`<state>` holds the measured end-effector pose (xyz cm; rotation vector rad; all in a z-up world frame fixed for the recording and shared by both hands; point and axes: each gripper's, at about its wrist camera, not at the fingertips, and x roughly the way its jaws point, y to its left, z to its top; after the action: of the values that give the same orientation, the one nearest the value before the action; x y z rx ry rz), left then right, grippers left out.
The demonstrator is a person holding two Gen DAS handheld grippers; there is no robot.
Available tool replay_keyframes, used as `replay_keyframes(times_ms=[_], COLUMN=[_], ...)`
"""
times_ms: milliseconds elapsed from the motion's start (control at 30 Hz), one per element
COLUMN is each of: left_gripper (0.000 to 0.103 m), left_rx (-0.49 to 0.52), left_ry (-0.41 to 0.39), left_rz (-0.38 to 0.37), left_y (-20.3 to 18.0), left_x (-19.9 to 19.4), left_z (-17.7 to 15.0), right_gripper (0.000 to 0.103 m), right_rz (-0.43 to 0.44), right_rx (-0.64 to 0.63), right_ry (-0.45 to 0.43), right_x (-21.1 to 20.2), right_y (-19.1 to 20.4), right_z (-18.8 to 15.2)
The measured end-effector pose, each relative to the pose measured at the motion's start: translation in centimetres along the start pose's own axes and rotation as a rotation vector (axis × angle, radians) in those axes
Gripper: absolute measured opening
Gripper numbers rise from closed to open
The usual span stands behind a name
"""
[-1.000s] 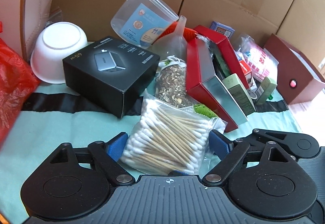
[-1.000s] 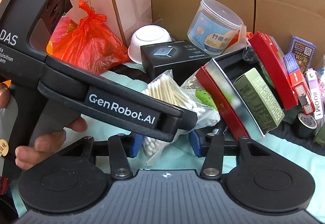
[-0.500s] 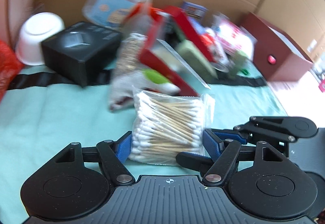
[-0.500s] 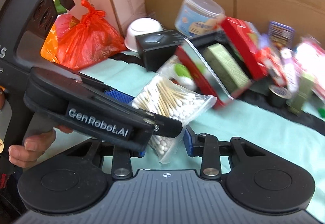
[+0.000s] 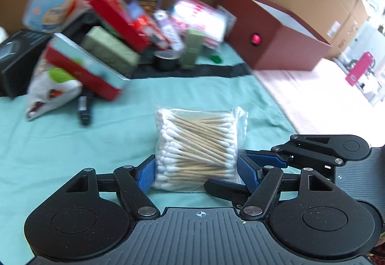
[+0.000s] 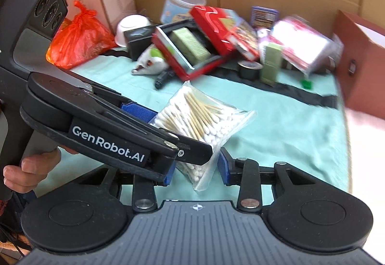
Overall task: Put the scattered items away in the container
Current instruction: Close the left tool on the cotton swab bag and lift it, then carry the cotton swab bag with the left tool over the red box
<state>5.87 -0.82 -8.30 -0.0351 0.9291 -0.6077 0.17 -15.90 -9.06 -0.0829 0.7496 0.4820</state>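
Nearest, a clear plastic bag of wooden-stemmed cotton swabs is pinched between the blue pads of the left tongs, above the teal cloth. The right tongs are parted around the bag's lower corner, apparently without contact. The slick film could slip free during carriage to the far dark-red open box.

The bag of cotton swabs is clear, with white tips and tan sticks. Blue ribbed pads line the black left hand-held gripper. The cloth is mint green with a black band. At two o'clock stands a maroon box; at ten o'clock, a red-edged tray.
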Motion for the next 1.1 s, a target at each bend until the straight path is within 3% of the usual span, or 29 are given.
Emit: replay_keyframes(times_ms=[133, 400, 567, 633, 767, 900, 1100], left_gripper=[0.083, 0.088, 0.076, 0.06, 0.067, 0.056, 0.047], left_rx=[-0.043, -0.12, -0.104, -0.096, -0.078, -0.065, -0.027], left_ry=[0.001, -0.009, 0.017, 0.024, 0.029, 0.035, 0.018], left_rz=[0.004, 0.057, 0.065, 0.042, 0.071, 0.09, 0.123], left_y=[-0.2, 1.0, 0.8, 0.6, 0.0, -0.8, -3.1], left_x=[-0.3, -0.8, 0.3, 0.3, 0.6, 0.7, 0.2], left_z=[0.1, 0.7, 1.3, 1.4, 1.6, 1.9, 2.5], right_gripper=[0.049, 0.05, 0.05, 0.05, 0.05, 0.044, 0.036], right_rz=[-0.02, -0.007, 0.024, 0.029, 0.043, 0.051, 0.043], right_rx=[0.015, 0.028, 0.046, 0.048, 0.064, 0.062, 0.049], right_ry=[-0.004, -0.028, -0.038, -0.032, -0.029, -0.032, -0.057], right_x=[-0.7, -1.4, -0.6, -0.2, 0.3, 0.0, -1.6], right_y=[-1.0, -1.8, -1.8, -1.9, -2.3, -2.7, -3.7], right_z=[-0.6, -0.7, -0.1, -0.1, -0.2, -0.1, -0.3])
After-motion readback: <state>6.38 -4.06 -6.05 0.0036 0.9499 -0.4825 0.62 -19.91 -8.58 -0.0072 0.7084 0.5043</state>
